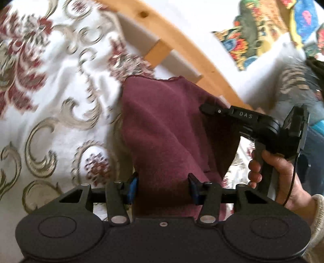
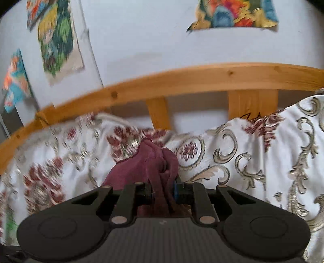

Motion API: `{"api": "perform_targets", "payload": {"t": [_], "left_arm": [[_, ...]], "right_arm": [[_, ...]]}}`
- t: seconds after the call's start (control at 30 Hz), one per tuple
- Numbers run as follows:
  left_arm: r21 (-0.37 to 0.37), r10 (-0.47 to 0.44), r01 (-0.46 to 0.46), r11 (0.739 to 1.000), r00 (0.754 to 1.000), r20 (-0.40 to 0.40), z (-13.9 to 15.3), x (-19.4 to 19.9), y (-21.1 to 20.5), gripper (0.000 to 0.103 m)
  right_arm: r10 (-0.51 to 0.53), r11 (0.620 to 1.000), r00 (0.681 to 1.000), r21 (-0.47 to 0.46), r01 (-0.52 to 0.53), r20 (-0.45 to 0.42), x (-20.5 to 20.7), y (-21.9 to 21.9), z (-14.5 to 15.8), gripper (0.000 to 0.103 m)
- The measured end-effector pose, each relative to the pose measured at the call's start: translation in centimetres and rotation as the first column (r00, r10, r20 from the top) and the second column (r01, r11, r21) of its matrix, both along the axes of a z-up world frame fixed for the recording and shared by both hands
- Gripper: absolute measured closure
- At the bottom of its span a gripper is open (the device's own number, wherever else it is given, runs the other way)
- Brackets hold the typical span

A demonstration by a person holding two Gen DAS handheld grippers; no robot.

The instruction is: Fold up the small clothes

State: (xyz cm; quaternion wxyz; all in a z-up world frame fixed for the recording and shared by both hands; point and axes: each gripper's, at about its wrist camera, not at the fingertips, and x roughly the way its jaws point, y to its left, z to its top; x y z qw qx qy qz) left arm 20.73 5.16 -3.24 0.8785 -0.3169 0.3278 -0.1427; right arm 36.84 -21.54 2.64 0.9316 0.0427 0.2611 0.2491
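Bed (image 2: 263, 161) with patterned cover lying ahead of both tools. Maroon garment (image 1: 168, 129) hanging limp, soft, light. Left tool (image 1: 163, 189) half-wide, gripping bunched cloth; right tool (image 2: 164, 191) narrow, pinching gathered edge. Corners gripping best.

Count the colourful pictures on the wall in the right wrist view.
3: two at the left, one above another, and one at the top right. All are cropped or blurred; more may lie outside the frame.

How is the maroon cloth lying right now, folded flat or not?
Not folded: the maroon cloth hangs lifted and bunched between the left gripper and right gripper.
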Motion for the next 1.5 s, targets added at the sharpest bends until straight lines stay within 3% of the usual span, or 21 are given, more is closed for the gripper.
{"api": "perform_targets", "payload": {"t": [0.17,0.47,0.57,0.63,0.8,0.93,1.27,1.5], "left_arm": [[0.080,-0.005,0.006,0.997,1.000,-0.018,-0.9,0.5,-0.8,0.048],[0.165,-0.009,0.011,0.986,1.000,-0.010,-1.6,0.3,-2.4,0.041],[0.145,-0.001,0.005,0.989,1.000,-0.028,-1.6,0.4,-2.2,0.037],[0.141,0.006,-0.001,0.990,0.999,-0.036,-1.4,0.4,-2.2,0.030],[0.154,0.029,-0.021,0.988,0.998,-0.048,-0.7,0.4,-2.3,0.018],[0.207,0.088,-0.081,0.975,0.996,-0.023,0.9,-0.5,-2.5,0.009],[0.341,0.128,-0.160,0.926,0.985,0.116,7.1,-4.0,-3.0,0.001],[0.381,0.137,-0.217,0.899,0.964,0.226,11.6,-7.6,-3.3,0.001]], "right_arm": [[-0.064,0.997,0.998,-0.042,0.065,0.025,0.5,0.1,-1.3,0.081],[-0.166,0.983,0.986,-0.082,0.167,0.015,0.6,-1.3,-3.2,0.050],[-0.182,0.979,0.983,-0.093,0.184,0.025,0.3,-1.5,-3.1,0.036],[-0.185,0.978,0.982,-0.095,0.188,0.034,-0.1,-1.7,-2.9,0.020],[-0.172,0.977,0.980,-0.110,0.182,0.096,-1.7,-1.5,-2.1,0.009],[-0.169,0.978,0.975,-0.097,0.184,0.143,-3.8,-1.6,-1.3,0.000],[-0.182,0.979,0.940,-0.039,0.202,0.288,-11.7,-3.4,1.4,0.000],[-0.212,0.976,0.905,0.026,0.218,0.369,-18.5,-4.6,3.7,0.000]]}}
